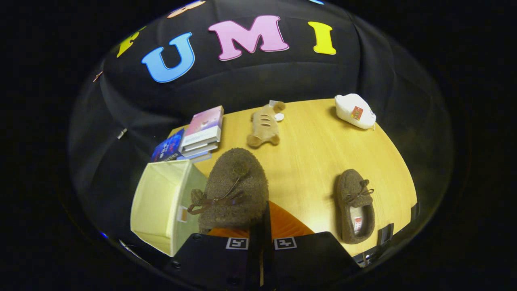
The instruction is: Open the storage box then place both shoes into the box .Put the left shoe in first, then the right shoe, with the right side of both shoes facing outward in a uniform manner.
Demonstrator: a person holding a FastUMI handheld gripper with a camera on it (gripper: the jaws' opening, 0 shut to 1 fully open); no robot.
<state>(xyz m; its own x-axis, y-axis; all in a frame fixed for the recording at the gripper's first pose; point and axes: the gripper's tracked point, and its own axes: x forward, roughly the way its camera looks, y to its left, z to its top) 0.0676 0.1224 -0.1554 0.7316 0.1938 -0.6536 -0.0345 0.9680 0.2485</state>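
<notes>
Wooden tabletop (pixel 315 149) spreads out ahead of your gripper (pixel 261 226), backed by the booth's black cloth. Your fingers are pinched together on a fuzzy brown slipper (pixel 236 188), held raised just ahead of them with its bow facing you. Just to its left sits the open pale-yellow storage box (pixel 159 202). The second slipper (pixel 356 204) lies on the table to the right of your fingers. Beyond, you have a stack of books (pixel 198 133), a tan plush toy (pixel 264 125) and a white pouch (pixel 355 111).
</notes>
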